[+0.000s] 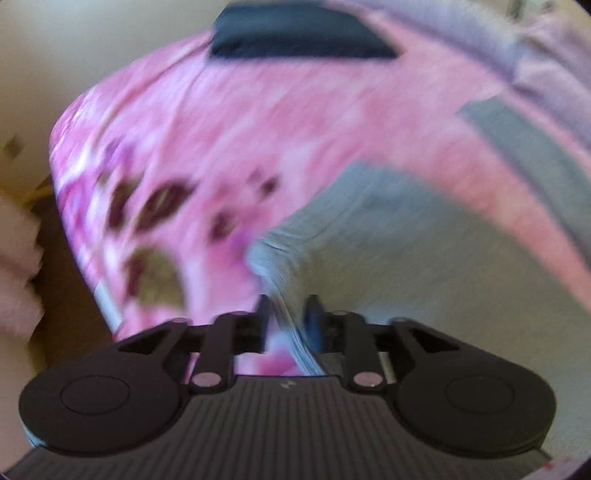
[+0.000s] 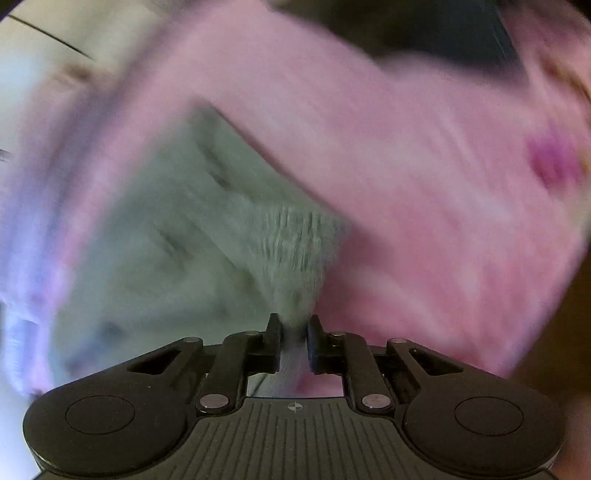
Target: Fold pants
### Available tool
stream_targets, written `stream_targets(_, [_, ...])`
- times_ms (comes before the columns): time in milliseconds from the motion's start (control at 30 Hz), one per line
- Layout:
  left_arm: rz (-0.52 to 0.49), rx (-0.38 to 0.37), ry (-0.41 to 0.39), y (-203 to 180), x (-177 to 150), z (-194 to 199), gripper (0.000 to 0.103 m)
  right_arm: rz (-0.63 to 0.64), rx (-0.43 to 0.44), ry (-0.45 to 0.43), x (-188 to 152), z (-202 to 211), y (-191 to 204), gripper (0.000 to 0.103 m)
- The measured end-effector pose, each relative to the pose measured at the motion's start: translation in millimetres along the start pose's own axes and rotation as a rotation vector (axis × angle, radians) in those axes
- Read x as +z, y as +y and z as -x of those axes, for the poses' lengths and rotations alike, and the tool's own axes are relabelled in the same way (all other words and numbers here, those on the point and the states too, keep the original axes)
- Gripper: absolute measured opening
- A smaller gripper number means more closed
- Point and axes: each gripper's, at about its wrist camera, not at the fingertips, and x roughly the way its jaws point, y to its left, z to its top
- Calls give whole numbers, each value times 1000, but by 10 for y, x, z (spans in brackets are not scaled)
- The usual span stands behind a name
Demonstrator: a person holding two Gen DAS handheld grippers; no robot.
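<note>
In our left claw point(image 1: 288, 314) the jaws stand a little apart with a ribbed edge of the pale grey-green pants point(image 1: 388, 258) running between them; through the blur we cannot tell whether the pads press on it. Our right claw point(image 2: 293, 332) is clamped on a bunched corner of the same pants point(image 2: 192, 236). Beyond both, the pants lie spread on a pink flowered bedspread point(image 1: 258, 122), with a dark blue folded cloth point(image 1: 295, 33) at its far edge.

Both views are motion-blurred. The left claw point(image 1: 288, 306) points steeply down, its jaws narrowly apart with a fold of pale cloth running between them. The right claw point(image 2: 293, 325), likewise tilted down, pinches a bunched ribbed edge.
</note>
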Motion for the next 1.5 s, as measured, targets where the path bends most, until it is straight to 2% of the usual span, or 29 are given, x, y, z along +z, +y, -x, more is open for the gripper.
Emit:
stream_targets(33, [6,10,-7,37,1,24,37,2,-5,1,-26,18,-10,36])
stream_targets(100, [-13,6,-29,41,66,118,37,40,-19,-27,-38,165,34,37])
stream_targets(167, [-32,6,-75,12,184,257,33,95,-12,-94,21,355,139,37])
stream_targets(300, [-30,-69,-147,-144,479,445,34,303,81,-272,358,540,625,37])
stream_targets(367, [-19,-133,-158,-305,621,421,43,361,166,-327,635,433,895,37])
stream_targets(467, [-29,-232,-140,-683,811,272,47,403,263,-331,1036,96,1202,37])
stream_targets(533, [-25,-338,-96,-1005,922,99,50,393,301,-308,1336,-201,1399,37])
stream_targets(633, [27,-463,-42,-1453,1036,-134,52,366,299,-284,1640,-491,1495,37])
stream_targets(700, [77,-520,-18,-1714,1124,-290,53,350,250,-277,1769,-665,1502,37])
stream_targets(800, [153,-574,-14,-2002,1233,-488,62,300,303,-258,1855,-757,1306,37])
stream_targets(900, [234,-593,-16,-2244,1353,-700,63,256,371,-244,1928,-812,1248,37])
stream_targets(1000, [259,-561,9,-2414,1434,-887,62,263,366,-237,1980,-856,1259,37])
stream_targets(1033, [251,-532,12,-2477,1442,-954,54,266,371,-234,1994,-858,1260,37])
stream_targets(1067, [242,-514,10,-2516,1452,-1005,33,266,380,-231,2018,-872,1265,36])
stream_targets(1133, [197,-489,-22,-2605,1468,-1033,11,266,410,-219,2039,-868,1259,36])
stream_targets(1167, [163,-467,-42,-2656,1472,-1020,8,278,416,-210,2047,-871,1265,36])
stream_targets(1200, [134,-454,-58,-2687,1467,-991,7,300,422,-205,2052,-872,1272,33])
stream_targets(1267, [72,-428,-90,-2767,1461,-926,7,335,423,-194,2060,-872,1290,14])
stream_targets(1367, [-2,-402,-104,-2847,1479,-862,7,370,451,-178,2087,-790,1274,13])
stream_targets(1500, [10,-388,-67,-2838,1474,-939,8,383,453,-135,2074,-757,1214,14])
